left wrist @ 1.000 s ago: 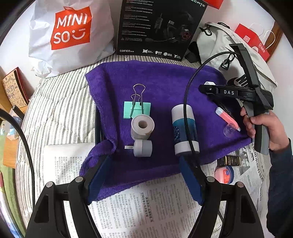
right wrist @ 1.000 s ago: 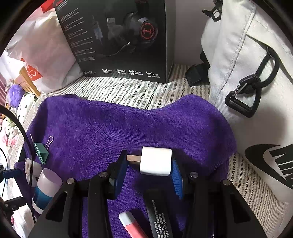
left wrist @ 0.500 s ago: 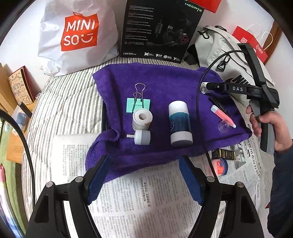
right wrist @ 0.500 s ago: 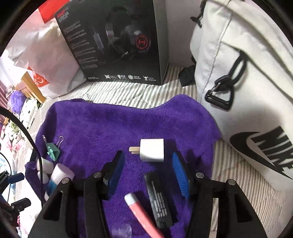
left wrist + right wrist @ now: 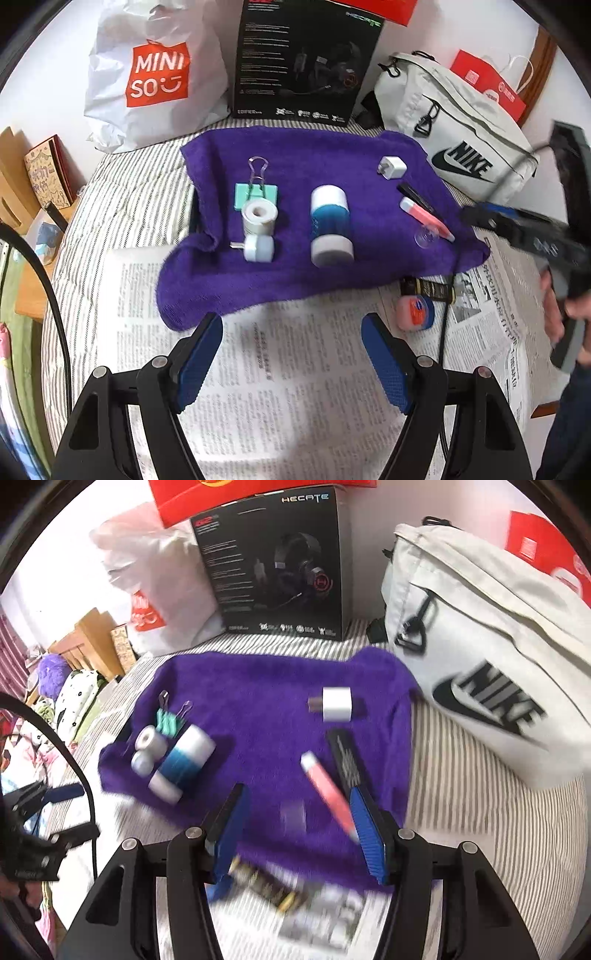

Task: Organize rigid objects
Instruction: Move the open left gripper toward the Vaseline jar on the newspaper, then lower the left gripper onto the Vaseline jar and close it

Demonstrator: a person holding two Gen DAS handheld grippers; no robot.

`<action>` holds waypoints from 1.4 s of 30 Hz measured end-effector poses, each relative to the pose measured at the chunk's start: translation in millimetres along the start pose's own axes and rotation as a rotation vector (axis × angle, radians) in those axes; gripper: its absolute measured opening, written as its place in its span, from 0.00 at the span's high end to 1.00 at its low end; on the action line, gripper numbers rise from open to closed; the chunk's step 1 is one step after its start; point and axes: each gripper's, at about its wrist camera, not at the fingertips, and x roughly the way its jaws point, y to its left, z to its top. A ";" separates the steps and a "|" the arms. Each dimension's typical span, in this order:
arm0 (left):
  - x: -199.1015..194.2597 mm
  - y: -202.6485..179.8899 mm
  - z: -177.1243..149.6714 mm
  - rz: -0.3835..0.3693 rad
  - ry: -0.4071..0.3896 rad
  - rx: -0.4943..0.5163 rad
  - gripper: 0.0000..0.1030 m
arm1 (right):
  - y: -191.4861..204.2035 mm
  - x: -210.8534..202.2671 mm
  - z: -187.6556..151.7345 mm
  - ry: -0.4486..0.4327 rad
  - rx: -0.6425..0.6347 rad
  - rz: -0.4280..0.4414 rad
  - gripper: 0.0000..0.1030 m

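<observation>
a: what's on the purple towel (image 5: 325, 206)?

b: a green binder clip (image 5: 256, 192), a tape roll (image 5: 259, 218) touching its near edge, a small white plug (image 5: 256, 248) just below that. blue-and-white bottle (image 5: 330, 226) lying in the middle. white charger (image 5: 391, 167), black stick (image 5: 415, 194) and pink tube (image 5: 426, 218) off to the right.

a: and the left gripper (image 5: 291, 363)?

b: spread wide over the newspaper (image 5: 295, 406), holding nothing. right gripper (image 5: 517, 229) is blurry at the edge.

bright, even indoor light with soft shadows; both views bend at the dark round edges; the right wrist view is motion-blurred, worst near the newspaper (image 5: 325, 919).
</observation>
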 end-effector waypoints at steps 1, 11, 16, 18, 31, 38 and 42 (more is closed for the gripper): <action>0.0 -3.4 -1.7 0.007 0.001 0.007 0.26 | 0.3 -4.0 -7.1 0.002 0.000 -0.001 0.45; -0.8 -36.3 -11.8 0.014 -0.005 0.036 0.26 | -26.3 -54.4 -75.1 -0.034 0.088 -0.006 0.45; 9.6 -54.7 -15.6 0.009 0.007 0.051 0.26 | -40.2 -72.5 -97.9 -0.046 0.134 -0.013 0.45; 14.8 -61.1 -17.1 0.014 0.006 0.059 0.26 | -46.4 -76.4 -106.2 -0.042 0.155 -0.011 0.45; 61.1 -102.8 -10.7 -0.006 0.011 0.087 0.26 | -65.4 -70.5 -137.0 0.025 0.214 0.006 0.45; 75.4 -108.0 -10.1 -0.012 0.015 0.077 0.35 | -66.0 -64.0 -139.6 0.036 0.210 0.020 0.45; 75.7 -112.4 -9.6 0.015 0.005 0.112 0.44 | -65.7 -60.4 -139.2 0.045 0.210 0.029 0.45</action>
